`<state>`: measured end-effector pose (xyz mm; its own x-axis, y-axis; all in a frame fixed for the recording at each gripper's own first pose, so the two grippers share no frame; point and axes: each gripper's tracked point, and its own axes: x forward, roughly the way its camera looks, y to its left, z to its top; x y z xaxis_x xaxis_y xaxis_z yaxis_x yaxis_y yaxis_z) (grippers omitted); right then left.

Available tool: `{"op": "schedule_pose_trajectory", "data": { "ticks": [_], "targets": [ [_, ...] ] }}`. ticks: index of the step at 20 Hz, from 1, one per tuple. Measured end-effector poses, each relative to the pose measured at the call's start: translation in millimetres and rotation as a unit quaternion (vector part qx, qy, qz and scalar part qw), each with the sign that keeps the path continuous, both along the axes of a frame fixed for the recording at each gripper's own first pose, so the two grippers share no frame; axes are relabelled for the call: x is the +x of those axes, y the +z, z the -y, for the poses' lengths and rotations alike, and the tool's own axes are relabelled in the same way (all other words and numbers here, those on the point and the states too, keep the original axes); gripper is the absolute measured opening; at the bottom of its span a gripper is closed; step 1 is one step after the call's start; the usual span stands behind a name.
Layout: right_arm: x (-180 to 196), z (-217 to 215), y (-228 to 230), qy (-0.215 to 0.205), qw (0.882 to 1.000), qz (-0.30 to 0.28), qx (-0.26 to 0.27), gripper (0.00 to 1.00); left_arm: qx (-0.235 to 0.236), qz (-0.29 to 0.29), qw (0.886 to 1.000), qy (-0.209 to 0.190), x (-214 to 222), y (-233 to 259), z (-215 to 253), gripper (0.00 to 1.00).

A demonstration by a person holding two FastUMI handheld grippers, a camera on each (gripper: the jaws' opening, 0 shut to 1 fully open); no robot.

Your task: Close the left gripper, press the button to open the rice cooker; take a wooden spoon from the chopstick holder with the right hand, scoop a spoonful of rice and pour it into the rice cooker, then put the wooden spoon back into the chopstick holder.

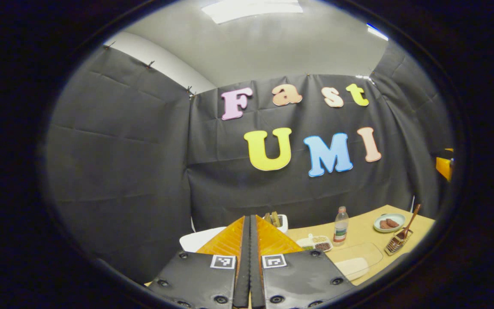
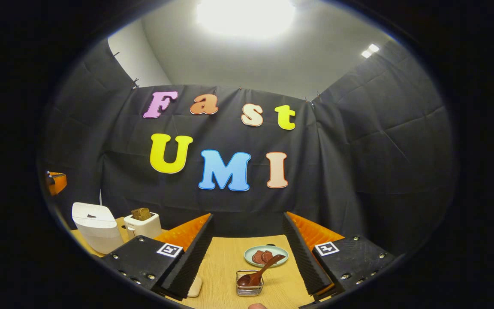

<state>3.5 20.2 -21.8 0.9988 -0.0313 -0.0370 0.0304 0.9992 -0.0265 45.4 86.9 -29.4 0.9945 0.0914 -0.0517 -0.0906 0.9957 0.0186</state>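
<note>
Left gripper (image 1: 250, 223): fingers pressed together, nothing between them, raised above the worktop.
Right gripper (image 2: 247, 240): fingers wide apart, empty, aimed at the wire chopstick holder (image 2: 249, 288).
White box-shaped rice cooker (image 2: 97, 231): lid down, at the light wooden worktop's (image 2: 225, 262) far left corner.
Brown wooden spoon (image 2: 259, 273): bowl-down in the holder, near the front edge.
Step in hand: pressing the button; judged best done with the closed tips lowered squarely onto it, which could not be seen.
</note>
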Motion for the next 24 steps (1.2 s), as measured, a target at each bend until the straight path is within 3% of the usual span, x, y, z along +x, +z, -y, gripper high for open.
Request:
{"op": "schedule_pose_trajectory", "data": {
  "ticks": [7,11,18,24],
  "targets": [
    [-19.2,0.3,-2.1,-0.043,0.999,-0.013,-0.015,0.96,-0.016,-0.019,1.0,0.001,46.0,-35.4,-52.5,0.08],
    [-36.9,3.1,-1.7,-0.071,0.997,-0.017,-0.032,0.96,-0.052,-0.042,0.998,-0.009,73.4,-66.5,-71.0,0.08],
    [-59.6,2.1,5.9,-0.107,0.993,-0.015,-0.055,0.96,-0.085,-0.116,0.989,-0.021,118.0,-149.5,-83.7,0.08],
    [-76.8,2.0,-0.1,-0.121,0.99,-0.03,-0.065,0.96,-0.077,-0.159,0.984,-0.036,135.3,-199.3,-75.6,0.09]
  ]
}}
